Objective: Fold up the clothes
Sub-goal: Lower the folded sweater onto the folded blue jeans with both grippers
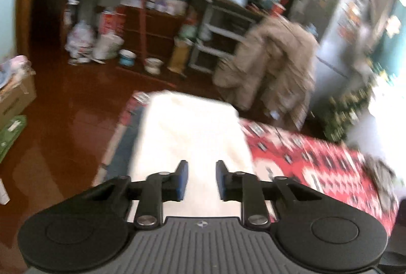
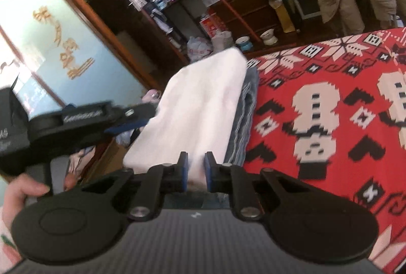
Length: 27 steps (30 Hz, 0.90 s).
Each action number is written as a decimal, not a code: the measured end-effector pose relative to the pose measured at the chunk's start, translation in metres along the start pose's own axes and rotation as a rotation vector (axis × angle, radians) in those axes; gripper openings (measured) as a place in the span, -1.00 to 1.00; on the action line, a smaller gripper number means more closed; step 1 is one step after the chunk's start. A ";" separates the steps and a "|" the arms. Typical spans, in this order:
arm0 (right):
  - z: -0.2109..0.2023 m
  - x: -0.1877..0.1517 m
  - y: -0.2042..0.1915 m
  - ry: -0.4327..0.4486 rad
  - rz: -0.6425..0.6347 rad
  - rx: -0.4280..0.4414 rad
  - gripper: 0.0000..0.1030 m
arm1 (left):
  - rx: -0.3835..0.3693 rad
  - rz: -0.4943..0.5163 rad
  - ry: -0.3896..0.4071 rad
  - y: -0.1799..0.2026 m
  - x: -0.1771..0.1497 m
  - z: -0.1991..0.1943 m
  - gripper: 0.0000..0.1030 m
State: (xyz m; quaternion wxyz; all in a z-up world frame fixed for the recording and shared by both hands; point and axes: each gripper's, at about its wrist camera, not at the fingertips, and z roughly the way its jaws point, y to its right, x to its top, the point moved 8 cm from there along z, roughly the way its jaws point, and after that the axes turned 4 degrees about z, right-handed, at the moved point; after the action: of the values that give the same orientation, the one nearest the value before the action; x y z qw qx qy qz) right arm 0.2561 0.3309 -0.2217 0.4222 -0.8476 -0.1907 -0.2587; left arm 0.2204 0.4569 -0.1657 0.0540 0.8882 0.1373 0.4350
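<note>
Right gripper [image 2: 195, 170] jaws are grasping the near edge of the white garment [image 2: 203, 99], lying on jeans [image 2: 244, 116] beside the red blanket [image 2: 330, 109]; left gripper [image 1: 201, 178] jaws are standing released above it.

I counted two grippers, my left gripper [image 1: 202, 178] and my right gripper [image 2: 195, 170], each with two blue-padded fingers. One white folded cloth [image 2: 200, 106] lay on one blue denim piece [image 2: 244, 121]. There was one red patterned blanket [image 2: 330, 109], one beige coat [image 1: 269, 63], two small bowls [image 1: 127, 56] on the floor, and one cardboard box [image 1: 15, 99].
</note>
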 end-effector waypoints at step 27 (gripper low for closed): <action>-0.008 -0.016 0.007 -0.003 -0.259 0.028 -0.87 | -0.036 0.053 -0.085 0.036 -0.040 -0.001 -0.92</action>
State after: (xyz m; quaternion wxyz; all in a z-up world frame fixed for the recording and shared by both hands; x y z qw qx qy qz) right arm 0.2452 0.3191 -0.2315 0.3967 -0.8105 -0.3026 -0.3069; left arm 0.2038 0.4107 -0.1875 0.0644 0.9082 0.1033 0.4004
